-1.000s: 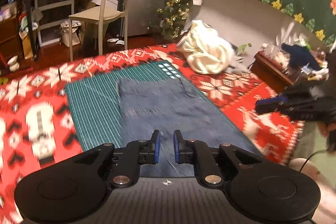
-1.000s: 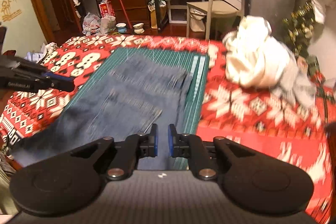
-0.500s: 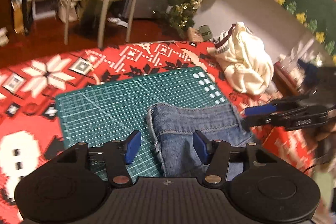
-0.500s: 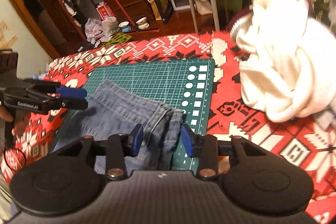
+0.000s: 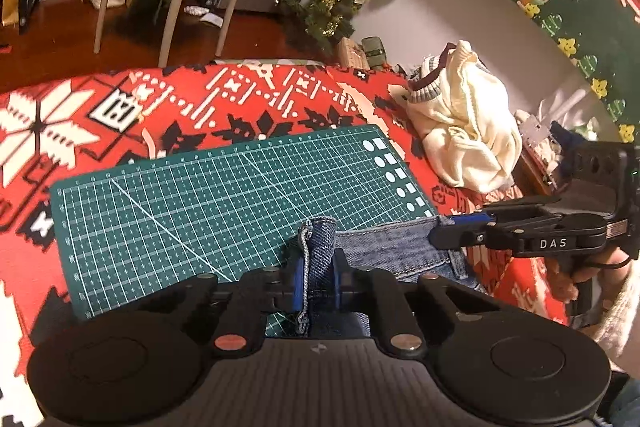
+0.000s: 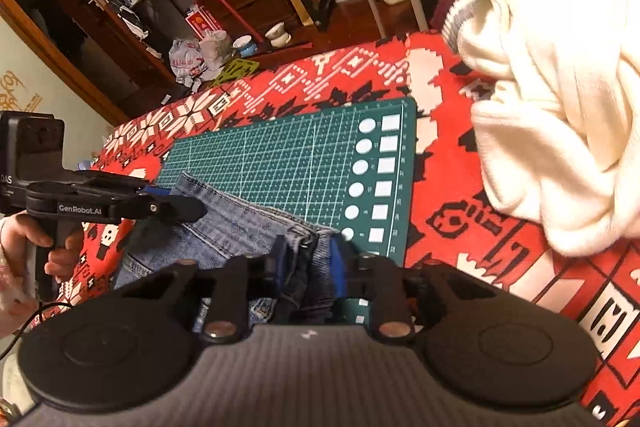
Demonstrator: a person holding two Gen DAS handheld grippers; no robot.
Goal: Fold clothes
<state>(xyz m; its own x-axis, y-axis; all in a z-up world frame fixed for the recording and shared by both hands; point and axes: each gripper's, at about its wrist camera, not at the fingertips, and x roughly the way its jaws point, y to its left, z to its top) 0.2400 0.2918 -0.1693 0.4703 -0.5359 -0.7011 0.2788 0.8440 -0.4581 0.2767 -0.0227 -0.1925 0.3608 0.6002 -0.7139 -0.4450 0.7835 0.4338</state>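
Left wrist view, jaws just closed on jeans (image 5: 318, 247) corner, right gripper (image 6: 308, 267) apparently likewise.

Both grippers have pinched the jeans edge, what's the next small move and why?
Probably lift both corners together. The left gripper and right gripper, jaws just closed, each clamp bunched denim of the jeans, which lie flat on the green cutting mat; raising them starts the fold.

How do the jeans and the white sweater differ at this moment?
The jeans are blue denim, the white sweater cream knit. The jeans lie on the green mat, pinched by both the left gripper and right gripper; the sweater sits crumpled, untouched, beside the mat.
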